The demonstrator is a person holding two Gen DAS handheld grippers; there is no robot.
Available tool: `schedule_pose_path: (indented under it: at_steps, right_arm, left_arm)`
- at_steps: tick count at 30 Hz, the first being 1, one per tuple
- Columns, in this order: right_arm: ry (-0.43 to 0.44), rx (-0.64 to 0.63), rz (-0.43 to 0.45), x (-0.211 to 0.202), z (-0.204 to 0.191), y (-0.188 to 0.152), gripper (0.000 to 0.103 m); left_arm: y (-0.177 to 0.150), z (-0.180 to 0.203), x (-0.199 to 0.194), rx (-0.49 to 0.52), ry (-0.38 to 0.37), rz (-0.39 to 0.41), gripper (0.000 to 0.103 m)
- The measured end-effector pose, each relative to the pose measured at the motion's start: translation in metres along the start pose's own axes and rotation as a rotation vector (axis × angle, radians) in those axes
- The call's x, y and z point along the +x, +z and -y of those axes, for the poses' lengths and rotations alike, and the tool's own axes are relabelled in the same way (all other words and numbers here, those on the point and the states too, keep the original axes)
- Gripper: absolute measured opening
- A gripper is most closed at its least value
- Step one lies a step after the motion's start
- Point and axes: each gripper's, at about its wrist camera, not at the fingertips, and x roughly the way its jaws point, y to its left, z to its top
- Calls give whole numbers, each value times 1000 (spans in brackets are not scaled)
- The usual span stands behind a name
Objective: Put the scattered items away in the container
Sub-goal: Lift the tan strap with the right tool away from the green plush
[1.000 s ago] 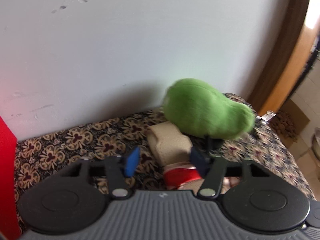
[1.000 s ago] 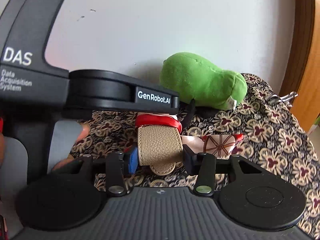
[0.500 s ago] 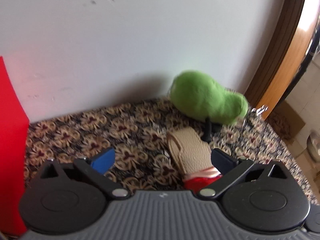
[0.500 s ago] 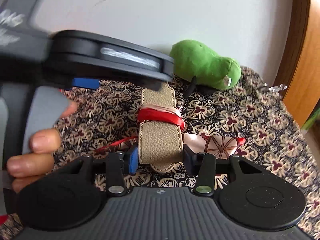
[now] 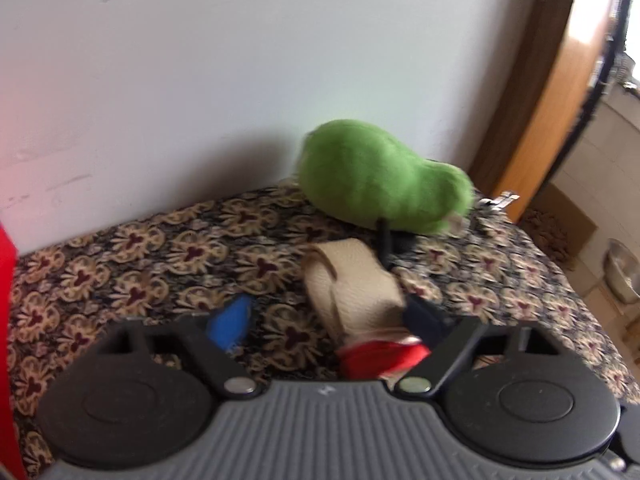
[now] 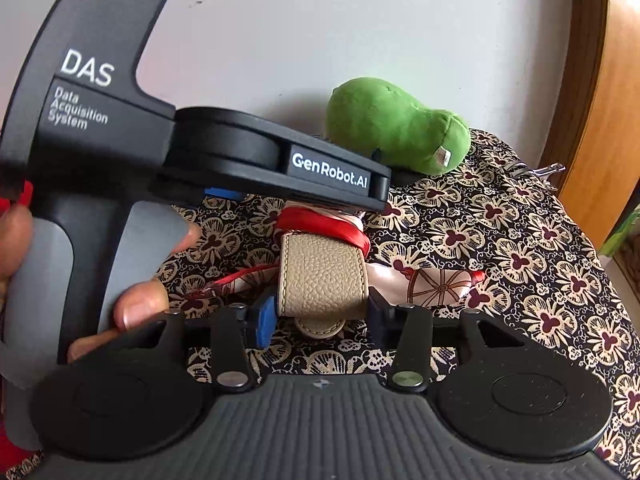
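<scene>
Gripping the tan leather strap [image 6: 322, 280], your right claw [image 6: 320, 314] has its two pads pressed against the strap's edges just above the rounded end, and that hold looks the same as a second ago. What has changed is on your other side: a second ago your left claw [image 5: 324, 320] was closed in around the strap's far end, half a second ago it had swung wide and drawn back, and now it is back over the strap, partly open, with the strap lying against its dark right finger [image 5: 426, 316] while the blue pad [image 5: 230, 322] stands well clear of it. So it has hold of nothing at this moment.

The strap, with a red-edged patterned scarf [image 6: 436, 282] wound round its middle, sits low over the floral cloth [image 6: 520, 240] that covers the surface, whether touching it or just above I cannot tell. The green plush toy [image 5: 380, 184] lies behind, by the wall, untouched. A red panel [image 5: 6, 320] at the left edge of the left view may be the container, though too little of it shows to be sure.

In my judgement you are regripping for a two-handed carry; nothing is stowed yet. Mind the loose scarf, which could slip off or trail as you lift.
</scene>
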Motion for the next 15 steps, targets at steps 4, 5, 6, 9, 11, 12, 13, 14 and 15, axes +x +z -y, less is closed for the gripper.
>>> schedule_pose_path:
  at_steps: [4,5,6,9,11,12,13,14,15]
  right_arm:
    - [16,31,7,-2,2,-2,47]
    - [12,25,10,-3,0,-3,47]
    - [10,20,12,-5,-1,-4,47]
    - [23,19,30,-12,-3,-5,47]
    - [11,-13,68,-21,-10,-5,47]
    - [-2,-38,93,-27,-15,-4,47]
    - [-15,-65,119,-33,-20,-3,47]
    - [-24,-88,144,-39,-26,-2,46]
    - [-31,-108,167,-44,-30,-1,46]
  left_arm:
    - [-4,4,-6,-10,-23,2,61]
    - [-5,4,-8,-19,-33,1,58]
    - [-6,3,-9,-27,-42,0,54]
    - [-7,2,-21,-51,-60,12,36]
    - [-5,1,-33,-56,-54,32,27]
    - [-4,1,-40,-57,-50,42,26]
    - [-3,0,-46,-60,-50,53,26]
    - [-2,-2,-51,-66,-53,61,26]
    - [-2,-3,-55,-74,-54,65,25]
